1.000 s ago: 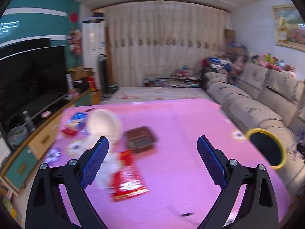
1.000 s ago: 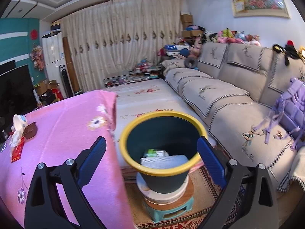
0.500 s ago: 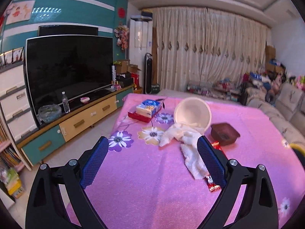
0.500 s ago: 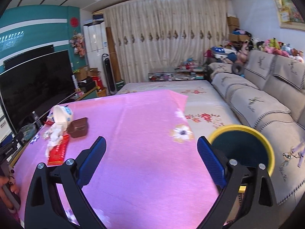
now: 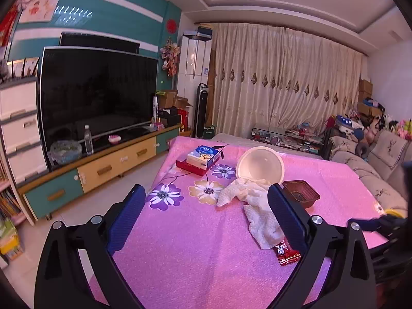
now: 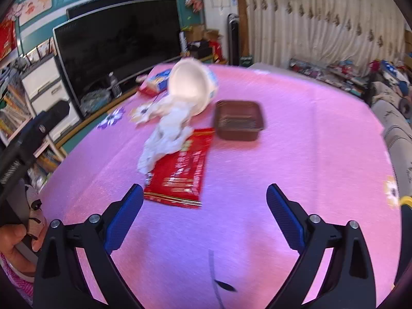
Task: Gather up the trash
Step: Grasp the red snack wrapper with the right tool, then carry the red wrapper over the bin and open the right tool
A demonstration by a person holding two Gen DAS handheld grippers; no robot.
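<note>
Trash lies on the pink table (image 5: 195,244) (image 6: 296,154): a tipped white bowl (image 5: 260,166) (image 6: 191,87), a crumpled white tissue (image 5: 257,211) (image 6: 167,131), a red wrapper (image 5: 287,253) (image 6: 184,171) and a brown plastic tray (image 5: 301,193) (image 6: 238,119). My left gripper (image 5: 206,215) is open and empty above the table's near left part; its right finger covers part of the tissue and wrapper. My right gripper (image 6: 204,215) is open and empty just short of the red wrapper. The yellow rim of the bin (image 5: 394,212) (image 6: 405,200) peeks in at the right.
A blue tissue box on a red box (image 5: 202,158) (image 6: 157,82) sits at the table's far end. A TV (image 5: 95,95) on a low cabinet (image 5: 103,167) stands left, a sofa (image 5: 373,177) right. A hand (image 6: 14,242) holds the left gripper at the right wrist view's left edge.
My right gripper swung from over the yellow-rimmed bin leftward to the table, close above the red wrapper. My left gripper panned left toward the table's TV side. Both stayed open.
</note>
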